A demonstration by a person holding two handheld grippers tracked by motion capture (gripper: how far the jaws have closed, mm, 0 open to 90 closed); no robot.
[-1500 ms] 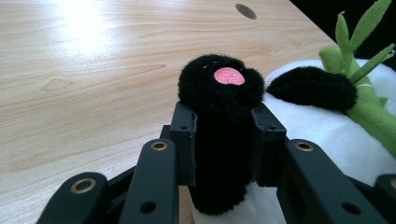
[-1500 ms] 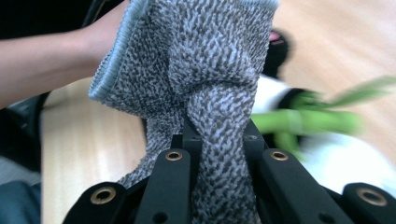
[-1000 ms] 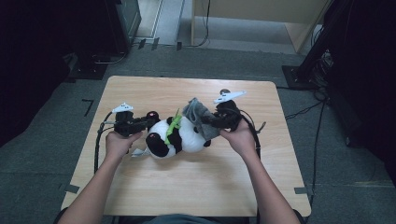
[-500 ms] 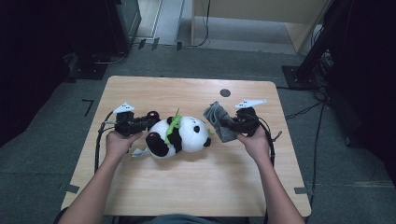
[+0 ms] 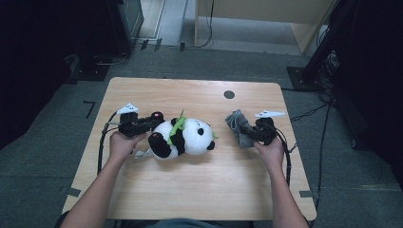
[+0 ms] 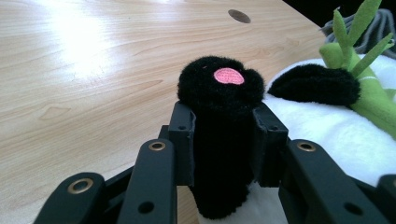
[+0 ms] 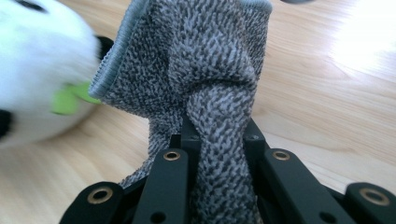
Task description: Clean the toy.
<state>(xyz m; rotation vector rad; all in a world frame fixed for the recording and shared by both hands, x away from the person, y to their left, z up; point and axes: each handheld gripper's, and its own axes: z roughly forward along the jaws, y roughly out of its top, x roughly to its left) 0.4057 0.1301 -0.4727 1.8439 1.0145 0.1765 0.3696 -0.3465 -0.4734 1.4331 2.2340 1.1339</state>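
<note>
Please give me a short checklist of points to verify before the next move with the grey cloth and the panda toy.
1. right gripper clamped on grey cloth: ok.
2. left gripper clamped on the panda's black paw: ok.
3. Cloth apart from the panda toy, a gap of table between them: ok.
4. Panda lies on the wooden table, away from the edges: ok.
5. Cloth hangs free or touches the table: cannot tell.

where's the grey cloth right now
In the high view, the grey knitted cloth is at the table's right side, pinched in the right gripper, apart from the black-and-white plush panda to its left.
</note>
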